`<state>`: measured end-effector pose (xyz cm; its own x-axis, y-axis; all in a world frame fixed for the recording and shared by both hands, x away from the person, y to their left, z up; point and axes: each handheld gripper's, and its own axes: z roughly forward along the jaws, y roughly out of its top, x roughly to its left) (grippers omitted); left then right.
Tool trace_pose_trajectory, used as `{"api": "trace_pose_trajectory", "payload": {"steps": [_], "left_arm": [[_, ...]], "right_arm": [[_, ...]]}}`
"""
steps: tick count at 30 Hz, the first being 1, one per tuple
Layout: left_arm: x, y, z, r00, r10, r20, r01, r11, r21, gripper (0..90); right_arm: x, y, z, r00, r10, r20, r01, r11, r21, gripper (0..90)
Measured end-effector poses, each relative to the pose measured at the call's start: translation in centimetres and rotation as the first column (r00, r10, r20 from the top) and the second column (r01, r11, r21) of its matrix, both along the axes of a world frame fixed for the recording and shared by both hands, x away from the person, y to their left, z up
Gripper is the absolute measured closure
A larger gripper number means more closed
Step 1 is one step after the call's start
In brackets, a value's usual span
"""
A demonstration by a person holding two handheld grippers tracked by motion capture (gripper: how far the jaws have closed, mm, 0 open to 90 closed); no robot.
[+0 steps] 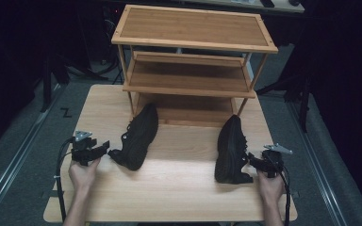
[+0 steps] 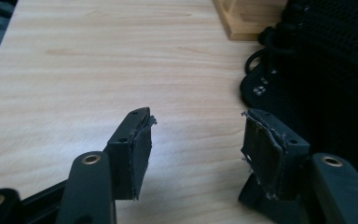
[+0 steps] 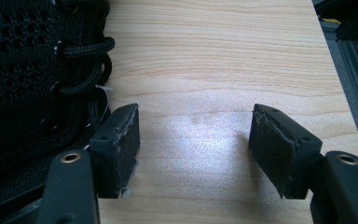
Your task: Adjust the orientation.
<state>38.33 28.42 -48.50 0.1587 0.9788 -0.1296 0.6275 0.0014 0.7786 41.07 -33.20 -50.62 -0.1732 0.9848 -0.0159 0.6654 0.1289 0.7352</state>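
High view: three-tier rack [image 1: 193, 44] at table's [image 1: 179, 188] far edge; left shoe [image 1: 137, 137] and right shoe [image 1: 231, 149] lie in front, long axes near-far, toes toward rack. Left gripper [image 1: 104, 147] just beside left shoe's heel, right gripper [image 1: 253, 160] beside right shoe. Left gripper view: jaws apart, nothing between, shoe [image 2: 317, 70] at right. Right gripper view: jaws apart, empty, shoe [image 3: 32, 79] at left. Dark room.

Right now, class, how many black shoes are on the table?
2. One shoe lies left of centre, near the left hand-held gripper; the other shoe lies right, beside the right hand-held gripper.
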Motion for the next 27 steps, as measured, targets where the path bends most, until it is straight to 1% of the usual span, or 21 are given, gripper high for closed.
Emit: {"api": "trace_pose_trajectory", "payload": {"steps": [1, 2, 4, 5, 7, 10, 13, 18, 20, 23, 24, 27], "left_arm": [[0.2, -0.2, 0.1, 0.9999, -0.008, 0.009, 0.008, 1.0000, -0.006, 41.7], [0.5, -0.4, 0.2, 0.9999, -0.016, -0.004, 0.016, 0.9999, -0.005, 41.2], [1.1, -0.9, 0.2, 0.9991, -0.033, -0.027, 0.033, 0.9993, 0.015, 38.4], [1.5, -1.2, 0.1, 0.9988, -0.038, -0.030, 0.039, 0.9990, 0.023, 37.6], [1.8, -1.3, -0.3, 0.9986, -0.044, -0.030, 0.044, 0.9990, 0.006, 37.1], [2.2, -1.4, -0.8, 0.9974, -0.047, -0.054, 0.048, 0.9989, 0.004, 35.2], [2.4, -1.6, -1.1, 0.9958, -0.069, -0.059, 0.069, 0.9976, -0.001, 33.8], [2.6, -2.1, -1.5, 0.9921, -0.109, -0.061, 0.107, 0.9937, -0.030, 33.3], [2.8, -2.5, -1.5, 0.9882, -0.129, -0.082, 0.128, 0.9916, -0.020, 32.4], [3.1, -3.5, -1.2, 0.9821, -0.172, -0.076, 0.172, 0.9851, -0.010, 33.1], [3.1, -3.8, -1.1, 0.9818, -0.177, -0.069, 0.177, 0.9842, -0.010, 34.7], [3.1, -4.2, -0.9, 0.9808, -0.184, -0.065, 0.184, 0.9829, -0.010, 35.4]], "right_arm": [[0.0, 0.0, 0.0, 1.0000, 0.000, 0.000, 0.000, 1.0000, 0.000, 34.0], [0.0, 0.0, 0.0, 1.0000, 0.000, -0.001, 0.000, 1.0000, 0.000, 34.0], [0.0, 0.0, 0.0, 1.0000, 0.000, 0.000, 0.000, 1.0000, 0.000, 34.0], [0.0, 0.0, 0.0, 1.0000, 0.000, 0.000, 0.000, 1.0000, 0.000, 34.0], [0.0, 0.0, 0.0, 1.0000, 0.000, -0.001, 0.000, 1.0000, 0.000, 33.9], [0.0, 0.0, 0.0, 1.0000, 0.001, -0.001, -0.001, 1.0000, 0.001, 33.8], [0.0, 0.0, 0.0, 1.0000, 0.002, -0.001, -0.002, 1.0000, 0.000, 33.8], [0.0, 0.0, 0.0, 1.0000, 0.003, -0.001, -0.003, 1.0000, 0.000, 33.8], [0.0, 0.0, 0.0, 1.0000, 0.003, 0.000, -0.003, 1.0000, 0.000, 33.8], [0.0, 0.0, 0.0, 1.0000, 0.003, -0.001, -0.003, 1.0000, 0.000, 33.8], [0.0, 0.0, 0.0, 1.0000, 0.003, -0.001, -0.003, 1.0000, 0.000, 33.8], [0.0, 0.0, 0.0, 1.0000, 0.003, -0.001, -0.003, 1.0000, 0.001, 33.8]]}}
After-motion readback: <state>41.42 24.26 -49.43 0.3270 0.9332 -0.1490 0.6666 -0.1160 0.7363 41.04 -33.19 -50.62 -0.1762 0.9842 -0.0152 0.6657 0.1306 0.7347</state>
